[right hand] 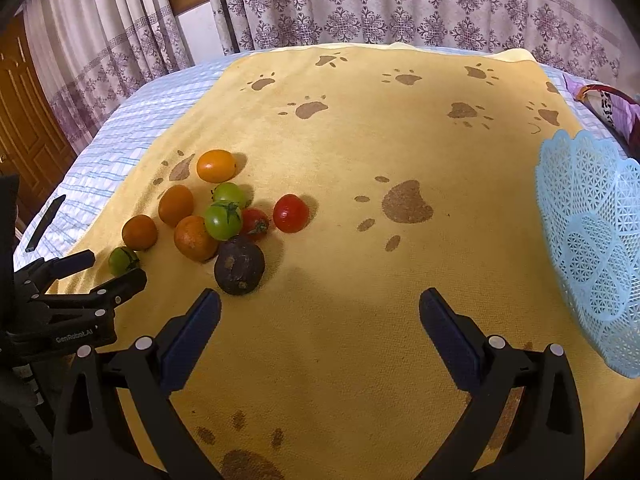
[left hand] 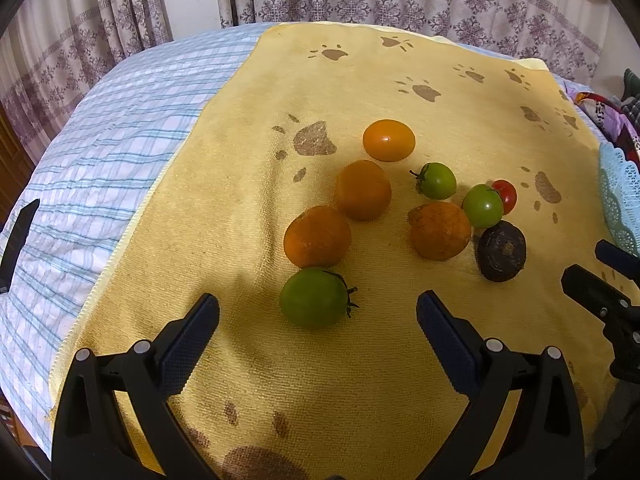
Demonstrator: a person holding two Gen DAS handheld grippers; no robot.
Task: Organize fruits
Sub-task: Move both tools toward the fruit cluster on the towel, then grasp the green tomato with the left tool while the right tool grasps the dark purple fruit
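Several fruits lie on a yellow paw-print towel [left hand: 360, 380]: oranges [left hand: 317, 236], a bright orange tomato [left hand: 389, 139], green tomatoes [left hand: 314, 298], a red tomato [right hand: 291, 213] and a dark purple fruit [left hand: 501, 250], which also shows in the right wrist view [right hand: 239, 265]. My left gripper [left hand: 318, 312] is open, with the nearest green tomato between its fingertips, untouched. My right gripper [right hand: 320, 308] is open and empty over bare towel, right of the purple fruit. A light blue lattice basket [right hand: 592, 248] stands empty at the right.
The towel lies on a blue-checked sheet [left hand: 100, 152]. A dark flat object [left hand: 16, 240] lies on the sheet at the left. Patterned curtains [right hand: 400, 4] hang behind. Colourful cloth [left hand: 616, 120] sits beyond the basket.
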